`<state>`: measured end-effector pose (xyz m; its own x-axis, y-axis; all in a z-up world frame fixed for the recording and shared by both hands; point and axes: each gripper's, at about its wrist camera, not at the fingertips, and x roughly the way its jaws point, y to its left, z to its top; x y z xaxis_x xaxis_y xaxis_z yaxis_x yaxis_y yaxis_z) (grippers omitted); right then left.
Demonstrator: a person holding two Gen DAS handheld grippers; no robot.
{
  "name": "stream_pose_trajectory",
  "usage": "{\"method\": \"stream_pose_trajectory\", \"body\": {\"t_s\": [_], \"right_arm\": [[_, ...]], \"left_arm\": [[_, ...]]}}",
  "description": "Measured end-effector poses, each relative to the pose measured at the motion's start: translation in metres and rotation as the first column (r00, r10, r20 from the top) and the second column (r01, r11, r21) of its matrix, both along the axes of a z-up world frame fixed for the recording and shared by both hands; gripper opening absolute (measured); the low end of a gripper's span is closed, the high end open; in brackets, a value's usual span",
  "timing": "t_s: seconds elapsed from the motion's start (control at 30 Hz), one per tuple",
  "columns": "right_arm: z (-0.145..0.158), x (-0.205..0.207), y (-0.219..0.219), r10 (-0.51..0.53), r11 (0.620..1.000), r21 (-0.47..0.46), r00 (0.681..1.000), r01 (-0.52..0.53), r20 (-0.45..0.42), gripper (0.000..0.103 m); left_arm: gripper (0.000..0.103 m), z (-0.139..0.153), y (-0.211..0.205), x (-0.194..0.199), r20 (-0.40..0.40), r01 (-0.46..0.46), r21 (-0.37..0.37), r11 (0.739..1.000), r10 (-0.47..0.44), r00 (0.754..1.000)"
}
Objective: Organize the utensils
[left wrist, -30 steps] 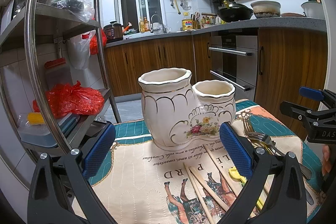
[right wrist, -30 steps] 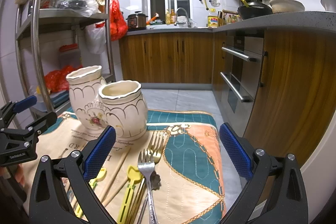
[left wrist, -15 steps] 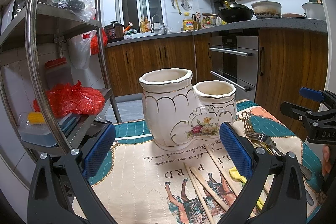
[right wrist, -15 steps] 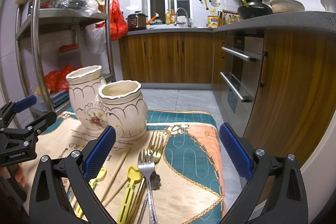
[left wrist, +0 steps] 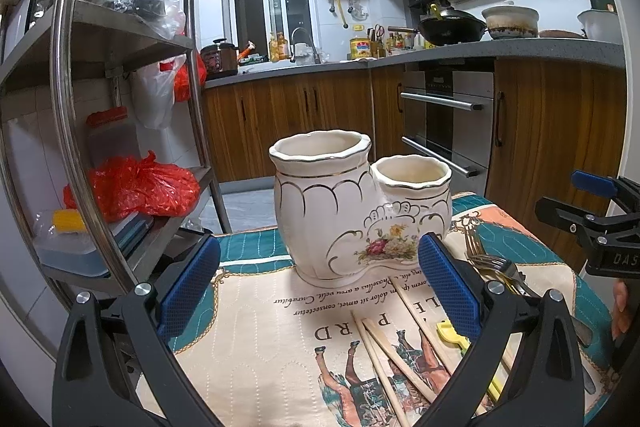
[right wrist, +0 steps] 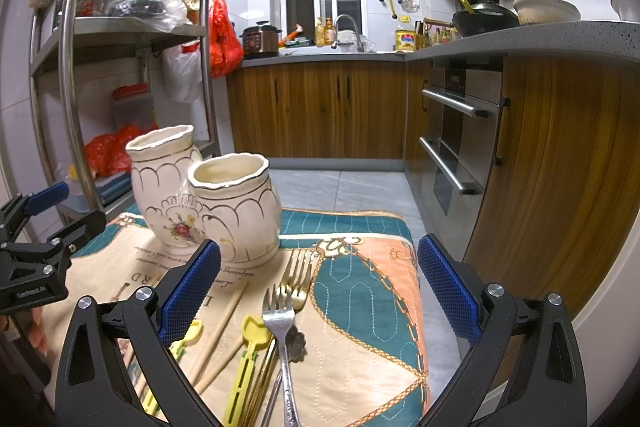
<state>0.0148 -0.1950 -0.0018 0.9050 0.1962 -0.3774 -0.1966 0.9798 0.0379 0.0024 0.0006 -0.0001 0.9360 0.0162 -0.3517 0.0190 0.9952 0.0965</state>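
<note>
Right now we've got both grippers spread wide, holding nothing: left gripper point(left wrist: 318, 285) frames the ceramic holder point(left wrist: 360, 215) at frame center; right gripper point(right wrist: 318, 283) sits above the forks point(right wrist: 286, 301) & chopsticks point(right wrist: 224, 327), lower center.

- Left gripper point(left wrist: 318, 287): black angular plastic arms, blue cross-hatched pads point(left wrist: 188, 285), silver round-head screws at the joints.
- Right gripper point(right wrist: 320, 287): same build; white lettering on its black body, partly legible.
- Bare skin of a hand point(left wrist: 622, 311), sleeve not visible.
</note>
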Motion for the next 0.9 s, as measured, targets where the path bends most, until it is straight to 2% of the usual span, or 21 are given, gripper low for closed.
{"method": "stream_pose_trajectory", "body": {"t_s": [0.07,0.13,0.23,0.3,0.4,0.47,0.73,0.8,0.83,0.87,0.9], "right_arm": [[0.000,0.001,-0.002,-0.011,1.000,0.012,1.000,0.012,-0.010,0.098],[-0.007,0.007,-0.012,-0.020,0.999,0.037,0.998,0.022,-0.052,0.098],[-0.011,0.014,-0.019,-0.007,1.000,0.026,0.993,0.011,-0.118,0.098],[-0.012,0.014,-0.021,-0.020,1.000,-0.006,0.991,0.020,-0.135,0.098],[-0.012,0.011,-0.024,-0.006,1.000,-0.012,0.989,0.004,-0.148,0.098],[-0.015,0.011,-0.023,-0.011,0.999,-0.047,0.985,0.003,-0.171,0.098],[-0.030,0.009,-0.017,0.034,0.993,-0.099,0.963,-0.062,-0.269,0.096],[-0.032,0.007,-0.015,0.054,0.992,-0.092,0.958,-0.083,-0.283,0.095],[-0.032,0.006,-0.014,0.065,0.991,-0.090,0.955,-0.094,-0.289,0.089],[-0.033,0.005,-0.011,0.081,0.990,-0.090,0.952,-0.112,-0.295,0.085],[-0.034,0.004,-0.009,0.089,0.988,-0.093,0.950,-0.122,-0.300,0.076]], "left_arm": [[0.098,-0.001,0.006,0.006,-0.038,0.017,-0.015,1.000,-0.017,0.999],[0.098,-0.004,0.009,0.015,-0.117,0.040,-0.004,0.999,-0.040,0.992],[0.098,-0.016,0.014,0.026,-0.266,0.100,-0.010,0.995,-0.099,0.959],[0.098,-0.022,0.016,0.027,-0.329,0.121,-0.023,0.992,-0.122,0.937],[0.097,-0.024,0.014,0.022,-0.348,0.128,-0.004,0.992,-0.122,0.930],[0.097,-0.025,0.012,0.020,-0.365,0.142,-0.003,0.990,-0.133,0.921],[0.095,-0.043,0.004,0.022,-0.472,0.176,-0.006,0.984,-0.158,0.867],[0.087,-0.045,0.003,0.021,-0.488,0.180,-0.006,0.984,-0.160,0.858],[0.085,-0.046,0.002,0.021,-0.496,0.184,-0.008,0.983,-0.164,0.853],[0.079,-0.046,0.001,0.021,-0.504,0.191,-0.010,0.982,-0.170,0.847],[0.072,-0.047,0.000,0.021,-0.514,0.200,-0.012,0.980,-0.178,0.839]]}}
